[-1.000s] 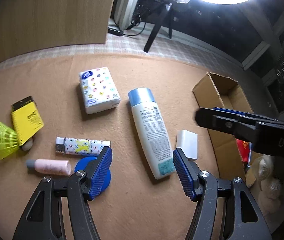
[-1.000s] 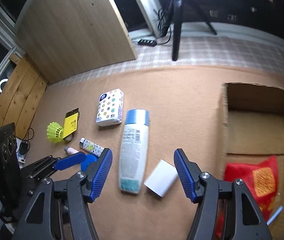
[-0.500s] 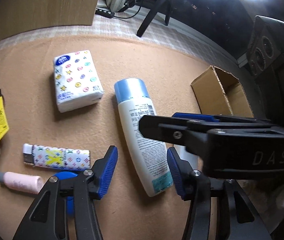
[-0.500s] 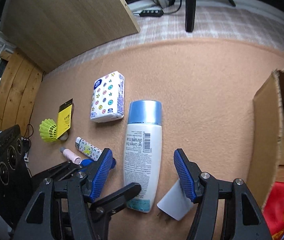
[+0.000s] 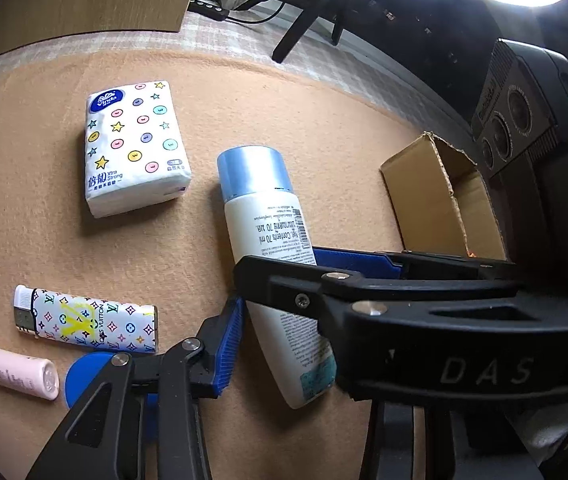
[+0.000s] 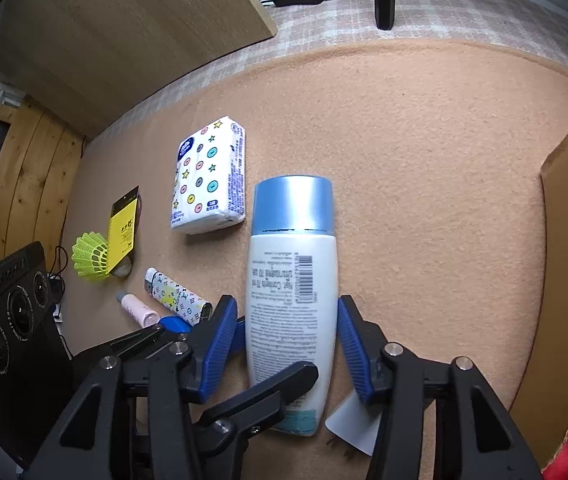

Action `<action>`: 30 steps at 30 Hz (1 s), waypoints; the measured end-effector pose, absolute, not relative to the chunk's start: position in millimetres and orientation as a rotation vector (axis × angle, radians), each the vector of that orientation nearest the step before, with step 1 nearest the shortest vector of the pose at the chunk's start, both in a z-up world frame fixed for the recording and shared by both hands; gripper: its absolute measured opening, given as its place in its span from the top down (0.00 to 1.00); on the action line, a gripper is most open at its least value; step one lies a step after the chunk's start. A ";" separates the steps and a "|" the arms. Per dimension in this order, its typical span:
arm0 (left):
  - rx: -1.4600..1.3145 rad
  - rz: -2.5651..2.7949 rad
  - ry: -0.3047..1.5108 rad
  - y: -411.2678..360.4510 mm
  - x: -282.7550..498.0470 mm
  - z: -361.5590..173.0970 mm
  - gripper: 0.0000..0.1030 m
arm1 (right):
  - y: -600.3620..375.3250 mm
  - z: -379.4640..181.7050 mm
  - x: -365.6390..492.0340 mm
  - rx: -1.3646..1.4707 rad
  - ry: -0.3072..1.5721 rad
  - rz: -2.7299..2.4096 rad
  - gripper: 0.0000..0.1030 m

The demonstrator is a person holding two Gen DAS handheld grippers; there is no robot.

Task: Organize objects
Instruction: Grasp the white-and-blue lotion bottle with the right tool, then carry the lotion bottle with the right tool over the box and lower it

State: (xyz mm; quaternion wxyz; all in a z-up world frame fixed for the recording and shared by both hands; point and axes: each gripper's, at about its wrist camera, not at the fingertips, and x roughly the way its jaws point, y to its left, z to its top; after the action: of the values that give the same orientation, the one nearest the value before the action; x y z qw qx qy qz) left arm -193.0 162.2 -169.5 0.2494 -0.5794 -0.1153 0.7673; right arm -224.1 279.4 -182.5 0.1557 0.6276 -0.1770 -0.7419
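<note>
A white bottle with a blue cap lies flat on the tan mat, also in the left wrist view. My right gripper is open, one finger on each side of the bottle's lower body, close to touching. My left gripper is low at the bottle's base; its left finger shows beside the bottle, and the right gripper's arm hides its other finger. A cardboard box stands open to the right, also in the right wrist view.
On the mat: a tissue pack, a patterned lighter, a pink tube, a blue disc, a yellow card, a yellow shuttlecock, a white plug. A wooden board leans at the back.
Both grippers have moved forward and down onto the bottle. The right gripper's fingers now straddle it and have narrowed. The right gripper's arm now crosses the left wrist view.
</note>
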 end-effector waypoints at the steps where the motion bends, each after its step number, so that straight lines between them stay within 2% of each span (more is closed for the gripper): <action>1: -1.577 2.090 -0.317 162.2 -192.9 -169.6 0.57 | 280.6 -182.8 -223.9 1.795 -0.518 -2.122 0.58; 12: -1.560 2.121 -0.305 162.9 -187.0 -162.0 0.58 | 284.5 -176.5 -217.7 1.759 -0.579 -2.135 0.58; 22: -1.448 2.181 -0.290 175.2 -178.6 -116.1 0.58 | 300.5 -129.4 -205.8 1.636 -0.576 -2.219 0.58; 30: -1.348 2.178 -0.260 220.7 -166.2 -84.5 0.58 | 348.2 -94.7 -189.2 1.574 -0.586 -2.296 0.58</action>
State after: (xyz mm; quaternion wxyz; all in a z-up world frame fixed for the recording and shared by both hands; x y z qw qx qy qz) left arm -166.2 220.7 -84.5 0.2797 -0.5026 -0.0971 0.8122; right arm -189.2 348.2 -94.7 0.1480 0.5471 -0.2037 -0.7983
